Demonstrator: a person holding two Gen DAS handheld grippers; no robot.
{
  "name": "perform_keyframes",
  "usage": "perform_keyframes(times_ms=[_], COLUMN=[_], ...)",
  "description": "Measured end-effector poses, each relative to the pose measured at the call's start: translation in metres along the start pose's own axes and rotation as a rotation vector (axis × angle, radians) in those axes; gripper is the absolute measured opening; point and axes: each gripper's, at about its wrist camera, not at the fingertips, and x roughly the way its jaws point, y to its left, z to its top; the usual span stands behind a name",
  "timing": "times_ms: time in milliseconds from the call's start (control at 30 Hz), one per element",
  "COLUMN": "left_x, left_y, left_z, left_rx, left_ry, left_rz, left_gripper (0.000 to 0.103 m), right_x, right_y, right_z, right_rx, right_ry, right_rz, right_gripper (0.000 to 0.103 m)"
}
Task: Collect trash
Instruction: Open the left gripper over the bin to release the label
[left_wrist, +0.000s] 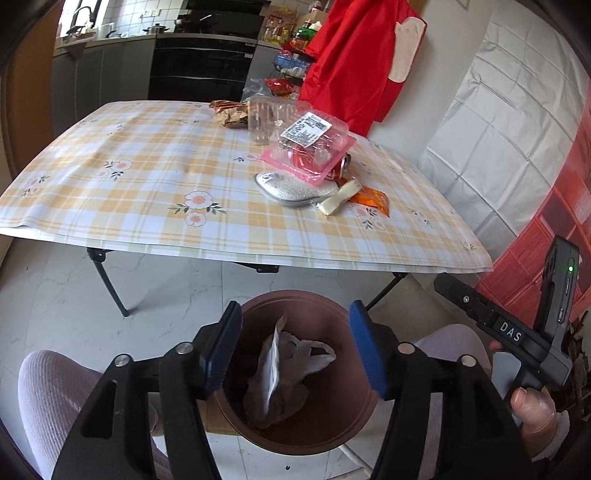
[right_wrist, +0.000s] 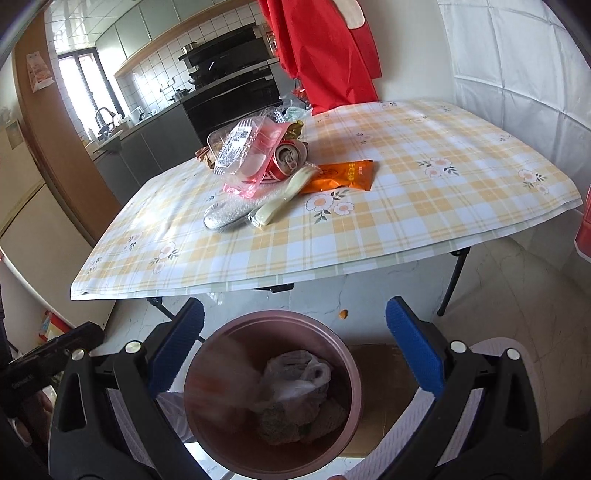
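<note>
Checked yellow tablecloth fills mid-frame; my left gripper and right gripper hang spread and empty over the brown round bin. Clear plastic clamshell box, centre-right, looks light and springy; I'd pinch its rim.

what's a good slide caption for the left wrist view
Open left hand-held gripper above the brown bin holding a plastic bag, trash pile waiting on the table.

Bin: near rim cut off by right wrist view's bottom edge; a pale streak inside its left wall is motion-blurred, unidentifiable. Can mostly hidden under pink tray in left view. Label print too small to read. Right gripper's fingertips out of left frame.
</note>
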Motion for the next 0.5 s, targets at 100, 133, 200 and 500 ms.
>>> perform_keyframes(times_ms=[100, 133, 200, 500], left_x=[-0.001, -0.001, -0.002, -0.002], left_y=[0.009, 0.010, 0.015, 0.022], left_z=[0.001, 0.001, 0.001, 0.003], left_rx=[-0.036, -0.045, -0.063, -0.082], left_ry=[-0.004, -0.005, -0.008, -0.010], left_rz=[0.033, 0.042, 0.066, 0.095], left_gripper=[0.082, 0.084, 0.090, 0.091], right_x=[0.001, 0.001, 0.001, 0.005], right_y=[0.003, 0.004, 0.006, 0.009], right_z=[-0.001, -0.001, -0.001, 0.001], right_rx=[-0.008, -0.013, -0.020, -0.049], right_ry=[0.007, 0.008, 0.011, 0.019], right_rz=[-0.001, -0.002, -0.005, -0.017], right_gripper=[0.097, 0.097, 0.097, 0.097])
